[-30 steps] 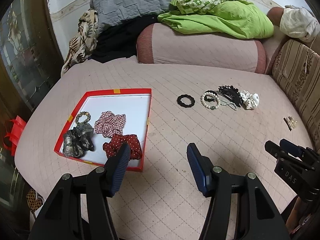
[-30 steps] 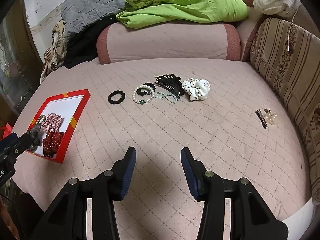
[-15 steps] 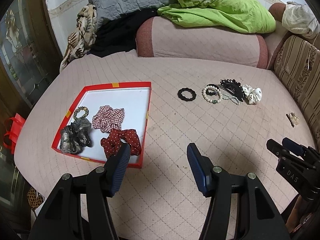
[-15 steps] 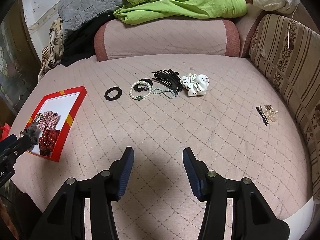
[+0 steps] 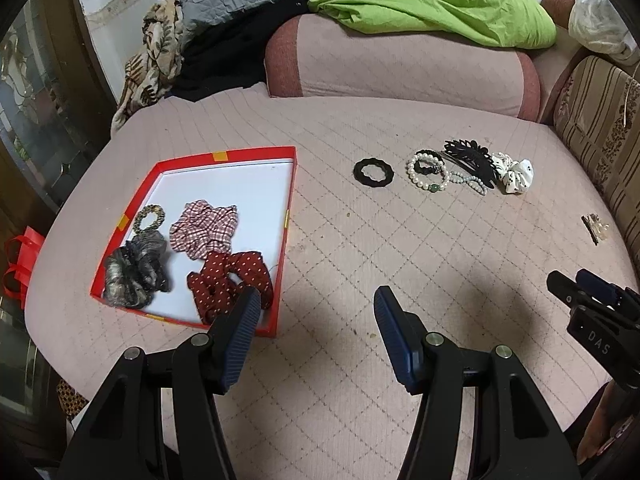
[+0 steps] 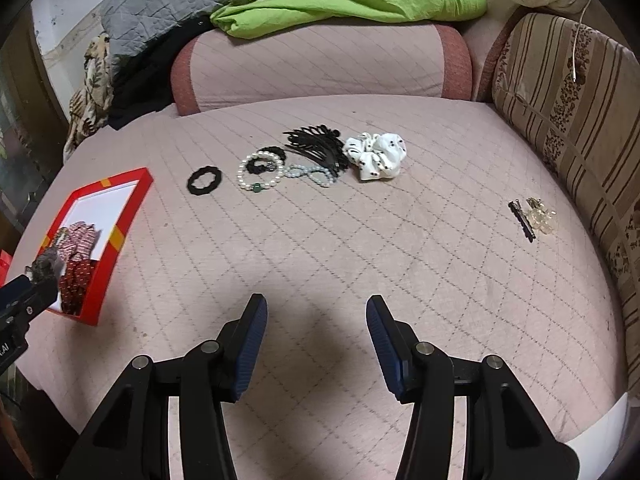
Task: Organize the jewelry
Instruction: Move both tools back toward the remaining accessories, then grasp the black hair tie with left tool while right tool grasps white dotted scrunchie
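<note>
Pink quilted bed cover (image 6: 360, 264) as work surface; shallow red cardboard box with white floor (image 5: 256, 200) at the left, already with four scrunchies inside. Left gripper (image 5: 316, 320) and right gripper (image 6: 316, 320) both empty, jaws spread wide, above bare quilt. Better to start probably with the loose black wavy hair ring (image 6: 204, 179): separate, easy to pinch. Then the tangled white pearl bracelet (image 6: 260, 172) slowly, without dragging its neighbours.
</note>
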Tool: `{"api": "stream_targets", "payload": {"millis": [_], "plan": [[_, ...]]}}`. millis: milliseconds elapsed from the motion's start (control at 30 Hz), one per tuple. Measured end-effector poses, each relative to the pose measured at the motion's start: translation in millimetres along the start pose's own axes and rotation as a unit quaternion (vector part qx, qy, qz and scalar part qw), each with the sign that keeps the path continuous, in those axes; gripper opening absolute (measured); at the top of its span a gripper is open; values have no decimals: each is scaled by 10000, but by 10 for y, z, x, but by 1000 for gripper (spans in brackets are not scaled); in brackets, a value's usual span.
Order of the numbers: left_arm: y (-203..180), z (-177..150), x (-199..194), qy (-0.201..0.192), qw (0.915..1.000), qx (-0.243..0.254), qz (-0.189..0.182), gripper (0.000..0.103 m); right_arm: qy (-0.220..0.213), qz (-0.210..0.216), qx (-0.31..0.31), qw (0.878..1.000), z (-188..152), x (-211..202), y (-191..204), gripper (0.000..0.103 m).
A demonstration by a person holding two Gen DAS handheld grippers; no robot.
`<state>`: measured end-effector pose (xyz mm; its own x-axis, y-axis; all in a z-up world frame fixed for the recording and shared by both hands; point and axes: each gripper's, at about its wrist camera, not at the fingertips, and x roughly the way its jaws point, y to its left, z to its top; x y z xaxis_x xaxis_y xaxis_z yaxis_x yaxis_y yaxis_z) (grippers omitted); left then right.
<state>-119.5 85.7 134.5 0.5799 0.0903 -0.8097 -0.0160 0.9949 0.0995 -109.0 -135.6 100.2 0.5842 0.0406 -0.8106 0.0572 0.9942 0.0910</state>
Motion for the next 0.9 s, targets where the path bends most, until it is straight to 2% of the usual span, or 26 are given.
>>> {"api": "stream_targets", "payload": {"millis": [167, 300, 400, 600, 700, 900], "plan": [[-21, 210, 243, 131, 9997, 32, -217, 58, 21, -224, -40, 9997, 135, 111, -178, 57], [-76, 556, 591, 212, 9984, -8, -533, 58, -15, -385, 27, 9993, 302, 236, -426, 59], [-104, 809, 925, 301, 9976, -129, -609, 58, -72, -364, 142, 9992, 443, 344, -587, 59], [-119, 1173, 1669, 791, 9915, -557, -874, 58, -203, -267, 314, 9989, 810, 639, -861, 59], [-114, 1296, 1966, 902, 9889, -743, -915, 58, -218, -156, 403, 9988, 968, 798, -923, 59], [-178, 1364, 2334, 981, 9877, -734, -972, 57, -201, -25, 636, 9978, 1286, 1220, -985, 59]]}}
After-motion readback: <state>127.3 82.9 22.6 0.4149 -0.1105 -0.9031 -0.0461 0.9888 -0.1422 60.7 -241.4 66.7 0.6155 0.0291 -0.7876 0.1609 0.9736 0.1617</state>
